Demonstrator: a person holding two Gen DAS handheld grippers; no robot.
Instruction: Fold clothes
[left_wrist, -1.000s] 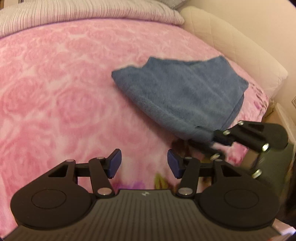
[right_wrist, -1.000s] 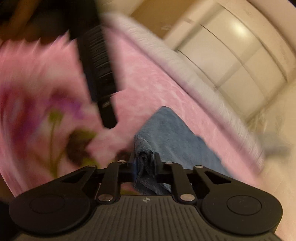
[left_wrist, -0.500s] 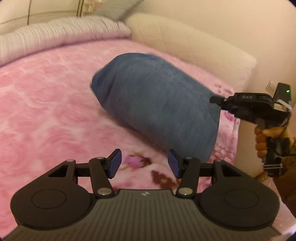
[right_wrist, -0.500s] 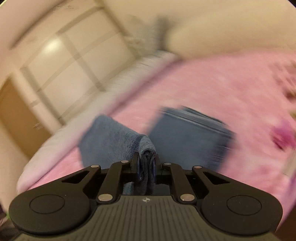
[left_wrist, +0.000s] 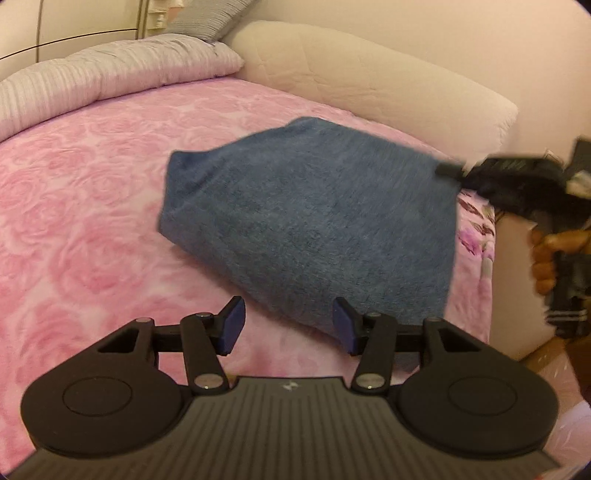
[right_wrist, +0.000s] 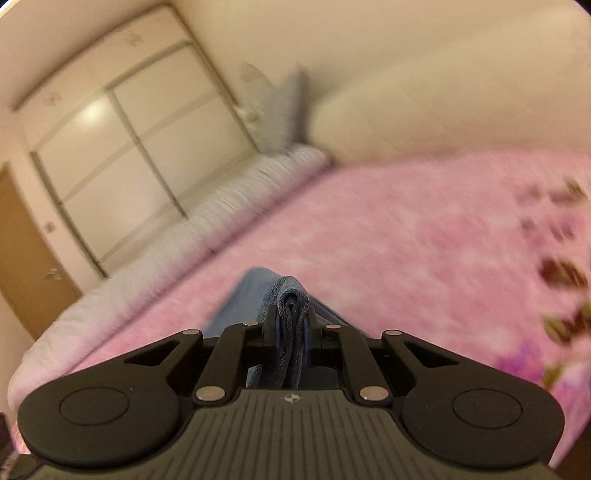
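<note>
Wide bed under a pink rose-patterned plush blanket (left_wrist: 92, 206), with a pale striped quilt (left_wrist: 110, 77) rolled along its far edge. On the blanket, a folded blue terry towel (left_wrist: 314, 221), one corner lifted off the bed. Right gripper (right_wrist: 291, 325), jaws clamped on that bunched towel corner. Left gripper (left_wrist: 288, 328), jaws apart and empty, just short of the towel's near edge.

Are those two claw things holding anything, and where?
The right gripper pinches the blue towel by a bunched edge. The left gripper is open, holding nothing.
</note>
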